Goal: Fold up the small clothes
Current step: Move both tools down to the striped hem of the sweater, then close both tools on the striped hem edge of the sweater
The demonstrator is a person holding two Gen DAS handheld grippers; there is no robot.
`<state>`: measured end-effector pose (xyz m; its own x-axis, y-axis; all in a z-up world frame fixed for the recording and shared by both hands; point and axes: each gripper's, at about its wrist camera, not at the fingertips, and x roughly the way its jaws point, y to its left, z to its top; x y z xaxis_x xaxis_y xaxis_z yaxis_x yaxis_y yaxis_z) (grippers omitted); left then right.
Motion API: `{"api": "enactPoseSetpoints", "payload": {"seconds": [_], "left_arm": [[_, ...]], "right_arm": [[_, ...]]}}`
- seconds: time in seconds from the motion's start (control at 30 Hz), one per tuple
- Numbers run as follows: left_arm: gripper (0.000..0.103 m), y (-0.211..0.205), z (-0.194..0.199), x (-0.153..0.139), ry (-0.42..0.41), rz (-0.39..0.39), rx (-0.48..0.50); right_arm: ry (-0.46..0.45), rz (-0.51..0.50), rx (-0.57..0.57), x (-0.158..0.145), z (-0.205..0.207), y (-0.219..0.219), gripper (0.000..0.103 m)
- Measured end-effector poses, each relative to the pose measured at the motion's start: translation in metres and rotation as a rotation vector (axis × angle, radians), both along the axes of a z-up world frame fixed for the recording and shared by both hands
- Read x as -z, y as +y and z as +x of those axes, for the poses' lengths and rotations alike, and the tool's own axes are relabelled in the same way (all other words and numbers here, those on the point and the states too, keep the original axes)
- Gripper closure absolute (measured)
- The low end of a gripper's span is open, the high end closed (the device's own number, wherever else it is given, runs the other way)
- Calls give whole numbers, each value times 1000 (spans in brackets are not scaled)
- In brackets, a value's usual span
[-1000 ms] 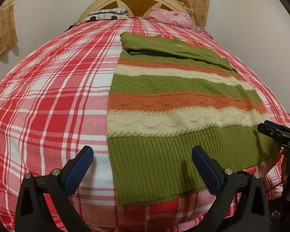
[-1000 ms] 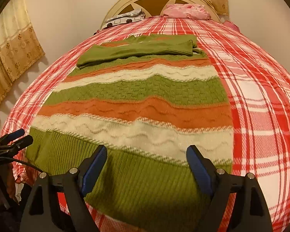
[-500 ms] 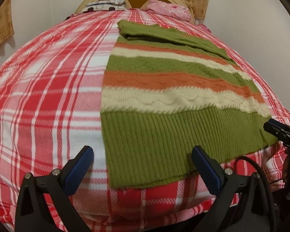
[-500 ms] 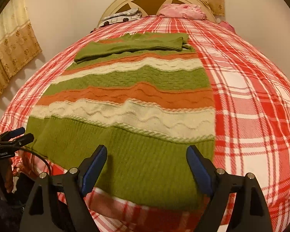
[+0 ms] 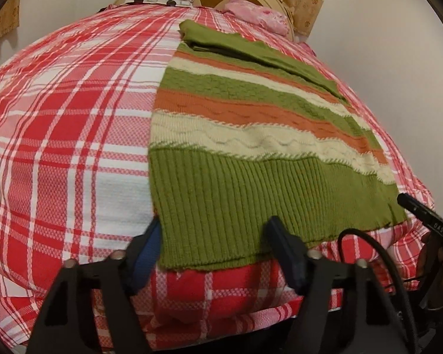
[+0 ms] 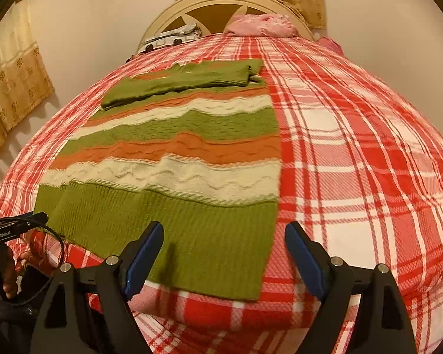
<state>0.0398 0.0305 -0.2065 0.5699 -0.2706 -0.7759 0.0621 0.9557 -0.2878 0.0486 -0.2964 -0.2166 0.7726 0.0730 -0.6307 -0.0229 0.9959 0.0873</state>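
Observation:
A striped knit sweater [image 5: 251,153] in green, orange and cream lies flat on the bed, sleeves folded across its far end; it also shows in the right wrist view [image 6: 186,162]. My left gripper [image 5: 218,253] is open, its jaws straddling the sweater's near left hem corner, the left finger [image 5: 146,253] just outside the edge. My right gripper [image 6: 224,256] is open, its jaws straddling the near right hem corner. The right gripper's tip [image 5: 422,215] shows at the left view's right edge, and the left gripper's tip [image 6: 17,225] at the right view's left edge.
The bed has a red and white plaid cover [image 5: 68,135] [image 6: 363,153]. A cream headboard [image 6: 230,3], a pink cloth [image 6: 260,25] and a patterned item [image 6: 171,37] are at the far end. Curtains [image 6: 11,88] hang on the left wall. A black cable [image 5: 378,253] loops near the right gripper.
Both grippers have pulled back and lowered to the sweater's near hem, now straddling its corners. The left gripper's jaws have narrowed a little. The sweater has not moved.

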Motion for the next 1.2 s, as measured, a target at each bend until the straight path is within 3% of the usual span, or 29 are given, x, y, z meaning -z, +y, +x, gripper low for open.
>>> {"api": "enactPoseSetpoints", "payload": {"seconds": [0.23,0.4,0.57,0.77,0.87,0.93,1.03,1.07,1.13,1.17,1.2], "left_arm": [[52,11,-5,0,-1,-49,-14],[52,7,-8,-3,-12,-7,-20],[50,-1,-11,-4,-32,106,-20],[49,3,-11,2,-24,99,-24],[43,0,-10,3,-41,88,-7],[30,-2,-8,5,-52,64,21],[31,-6,-9,5,-64,69,40],[33,-7,-10,4,-71,59,48],[63,-7,-11,1,-80,46,65],[71,-8,-11,0,-79,43,76],[85,-9,-13,-1,-82,37,86]], "right_arm": [[17,37,-7,5,-3,-9,18],[20,44,-4,7,-6,-11,18],[21,57,21,5,-9,-20,18],[23,48,15,7,-15,-19,19],[16,93,-30,7,-13,-15,28],[0,64,-32,9,-13,-9,34],[4,82,-40,10,-13,-9,68],[10,113,-43,12,-12,-11,80],[4,166,-60,15,-12,-15,86],[7,187,-66,16,-10,-17,88],[4,242,-67,17,-10,-23,89]]}}
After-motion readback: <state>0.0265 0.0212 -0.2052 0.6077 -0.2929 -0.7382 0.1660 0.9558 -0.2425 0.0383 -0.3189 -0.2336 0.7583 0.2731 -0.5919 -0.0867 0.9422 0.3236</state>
